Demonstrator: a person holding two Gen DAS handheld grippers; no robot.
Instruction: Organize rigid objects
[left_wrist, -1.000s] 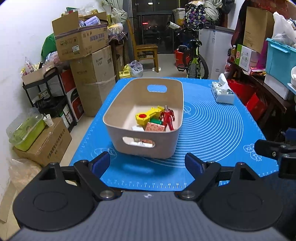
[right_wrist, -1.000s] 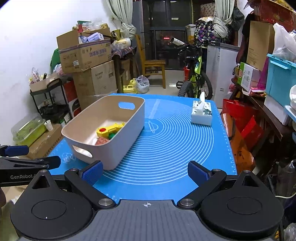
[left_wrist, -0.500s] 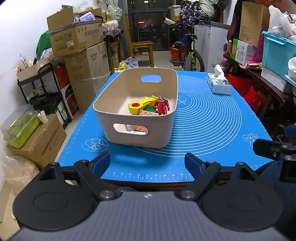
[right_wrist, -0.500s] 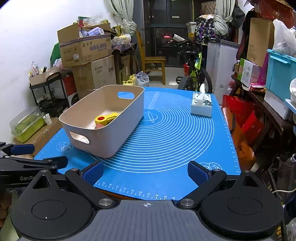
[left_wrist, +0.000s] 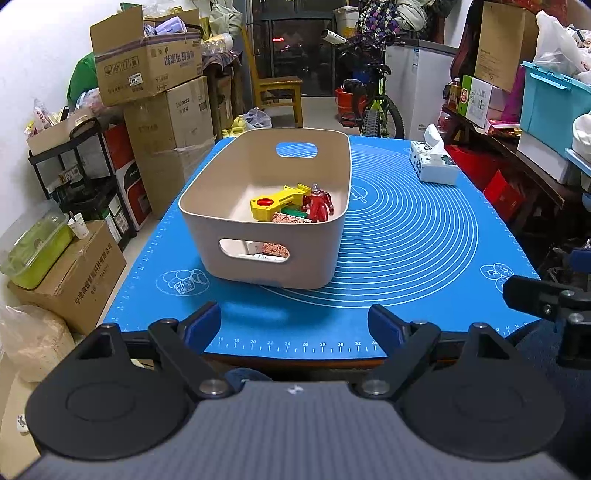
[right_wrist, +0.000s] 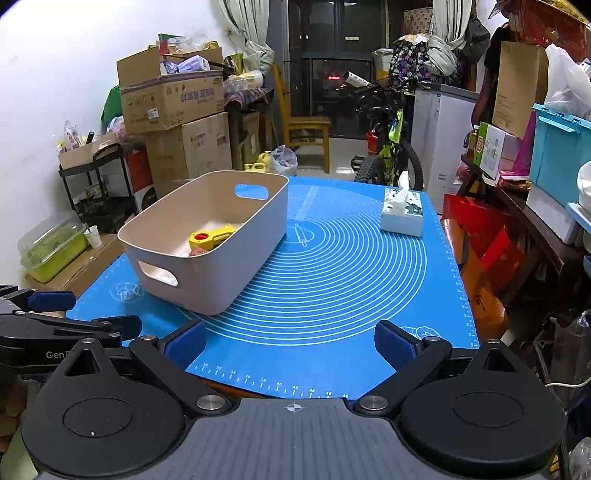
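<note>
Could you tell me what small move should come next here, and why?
Probably none beyond resting both open grippers, left gripper and right gripper: the toys, such as the red figure, already lie in the beige bin; only a tissue box stands outside.

My left gripper (left_wrist: 294, 326) and right gripper (right_wrist: 290, 343) show black linkage arms, blue pads (right_wrist: 186, 341), silver pivot screws, round black discs, grey ribbed housing.

One beige bin (left_wrist: 266, 236) sits on one blue mat (left_wrist: 406, 236), with one tissue box (left_wrist: 434, 166) at two o'clock from it. Inside I count one yellow toy (left_wrist: 277, 201), one red figure (left_wrist: 318, 207) and one patterned box (left_wrist: 290, 219).
</note>
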